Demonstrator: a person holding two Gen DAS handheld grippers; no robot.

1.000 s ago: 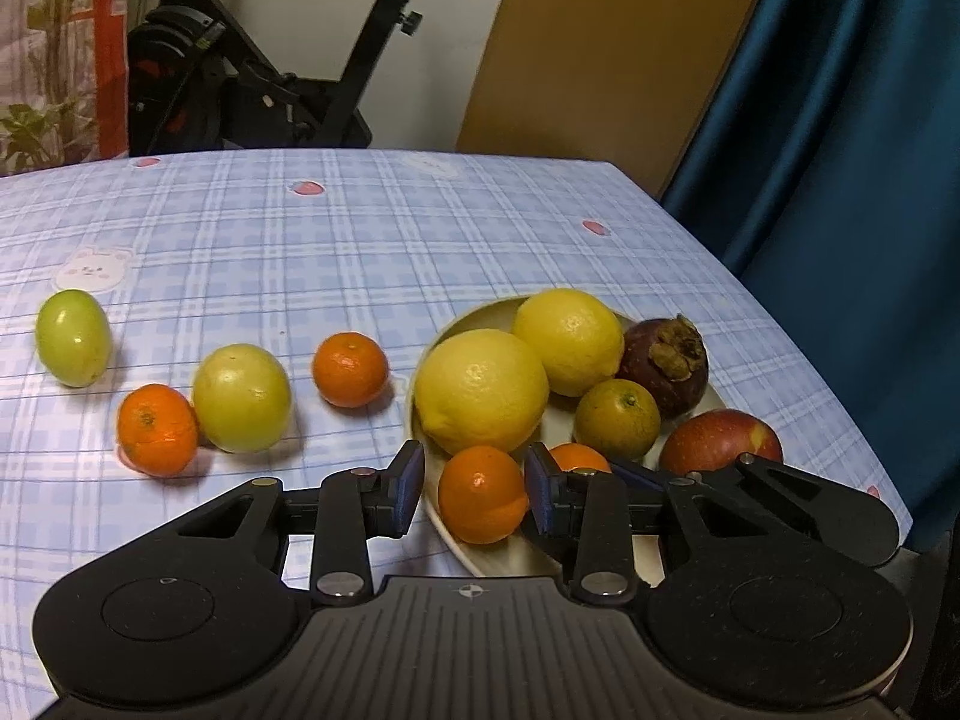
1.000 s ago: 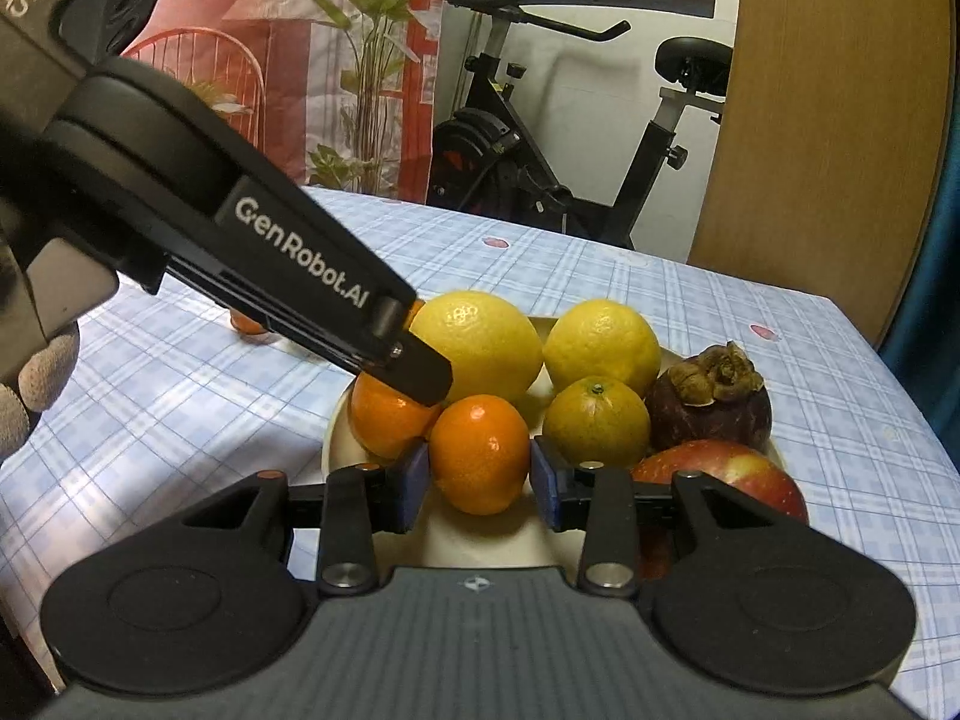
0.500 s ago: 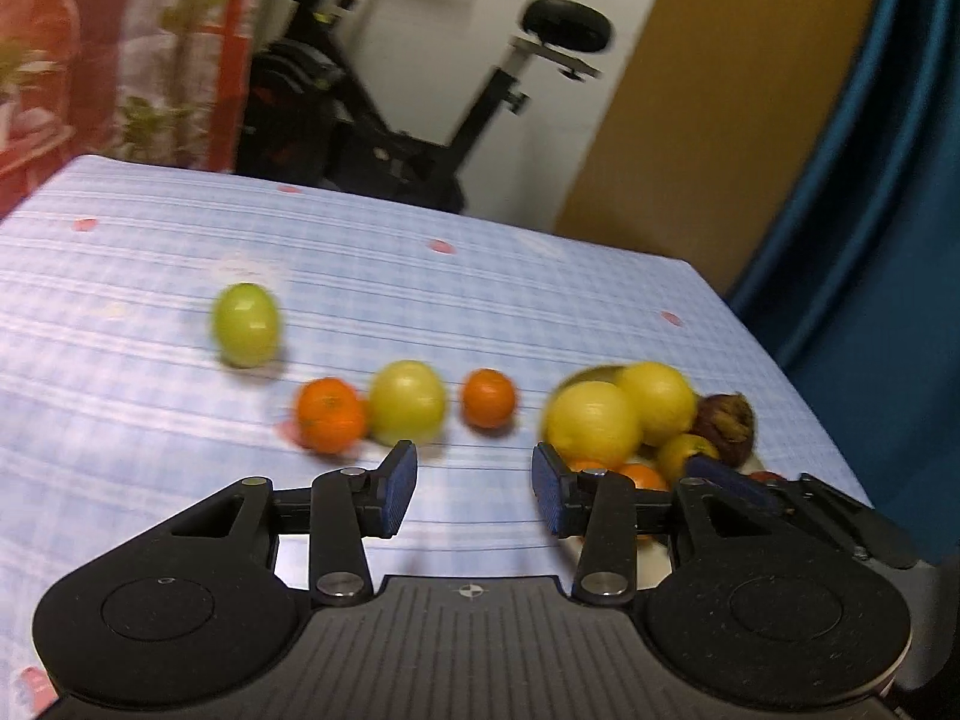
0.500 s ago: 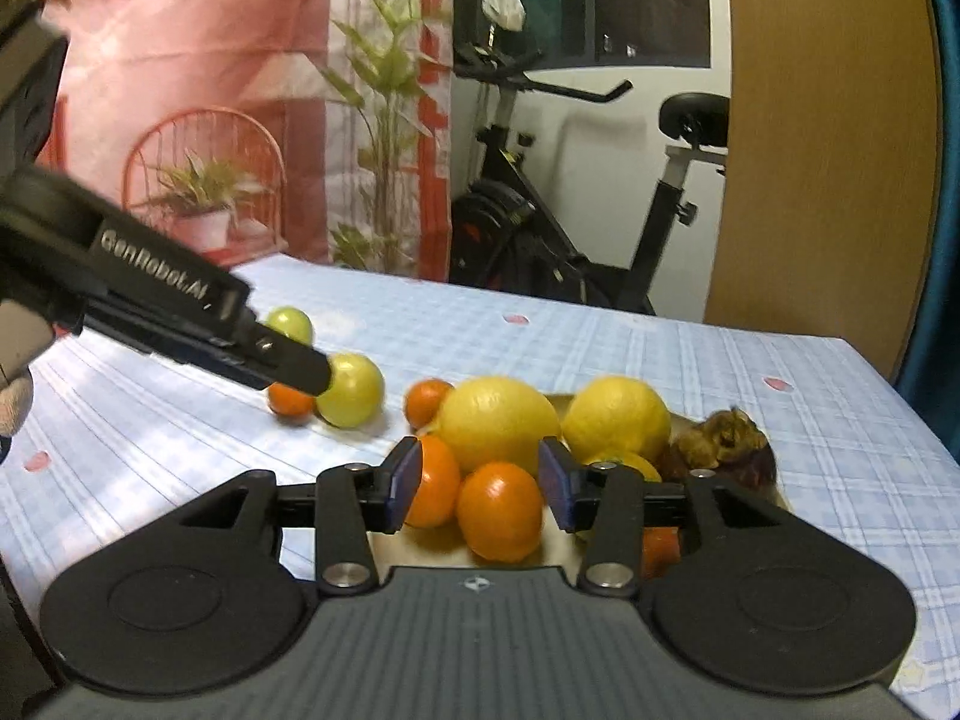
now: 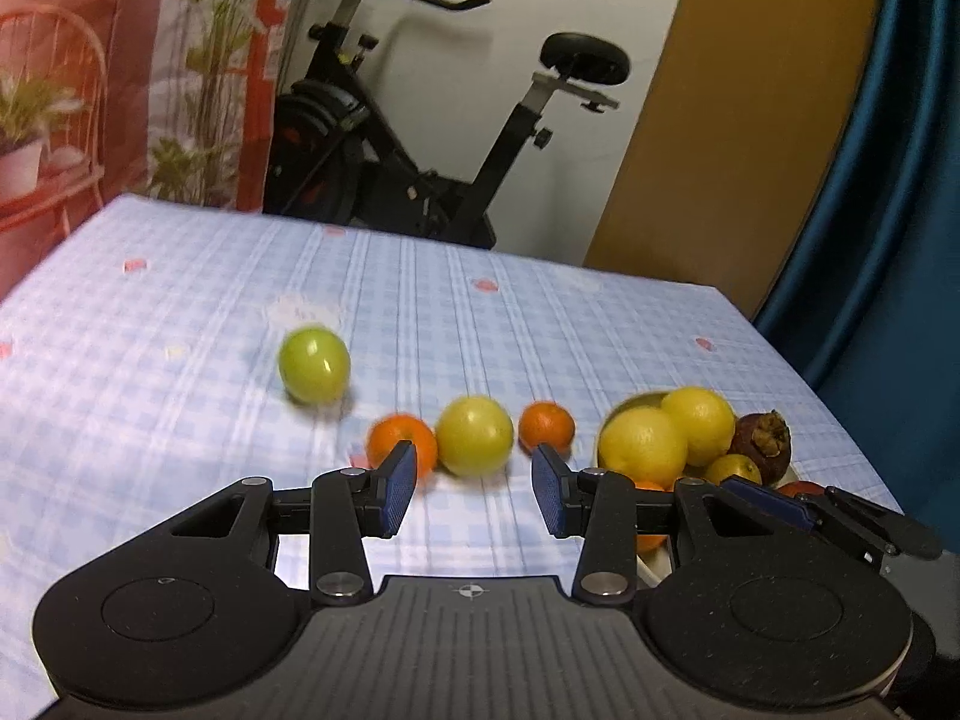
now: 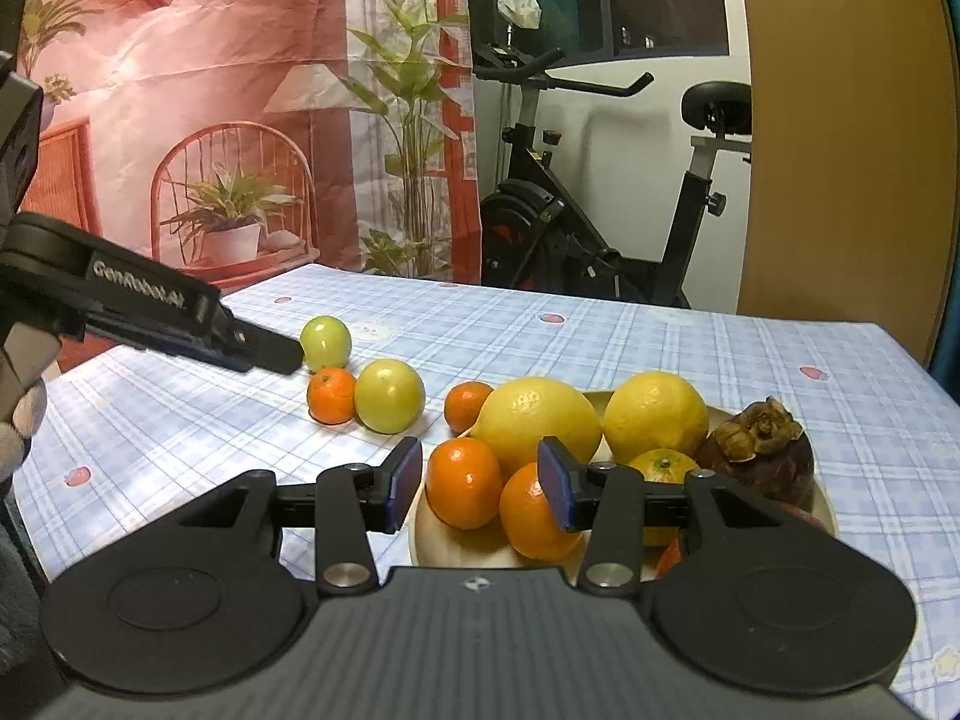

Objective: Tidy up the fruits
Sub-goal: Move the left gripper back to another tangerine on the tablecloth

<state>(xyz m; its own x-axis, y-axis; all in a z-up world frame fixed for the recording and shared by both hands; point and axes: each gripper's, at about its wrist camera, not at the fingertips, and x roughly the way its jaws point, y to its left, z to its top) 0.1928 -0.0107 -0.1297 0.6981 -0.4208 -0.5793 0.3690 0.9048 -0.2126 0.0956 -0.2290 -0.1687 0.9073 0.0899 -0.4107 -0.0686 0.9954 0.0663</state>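
Note:
A cream plate [image 6: 433,540] holds two lemons [image 6: 534,423], two oranges [image 6: 463,483], a small greenish citrus [image 6: 660,465] and a dark mangosteen [image 6: 759,450]. My right gripper [image 6: 480,486] hangs just in front of the plate, open, its pads clear of the oranges behind them. Left of the plate, on the cloth, lie an orange [image 5: 546,425], a yellow-green fruit [image 5: 474,435], another orange [image 5: 401,443] and a green fruit [image 5: 314,365]. My left gripper [image 5: 474,486] is open and empty, above the cloth short of this row.
The table wears a blue checked cloth [image 5: 180,330]; its far edge and right edge are close to the plate. An exercise bike [image 5: 432,138] stands behind the table, a blue curtain [image 5: 888,210] to the right. A gloved hand [image 6: 18,420] holds the left gripper.
Both grippers let go of the oranges they held over the plate. The left gripper pulled back and left, away from the plate. The right one drew back a little and tilted up.

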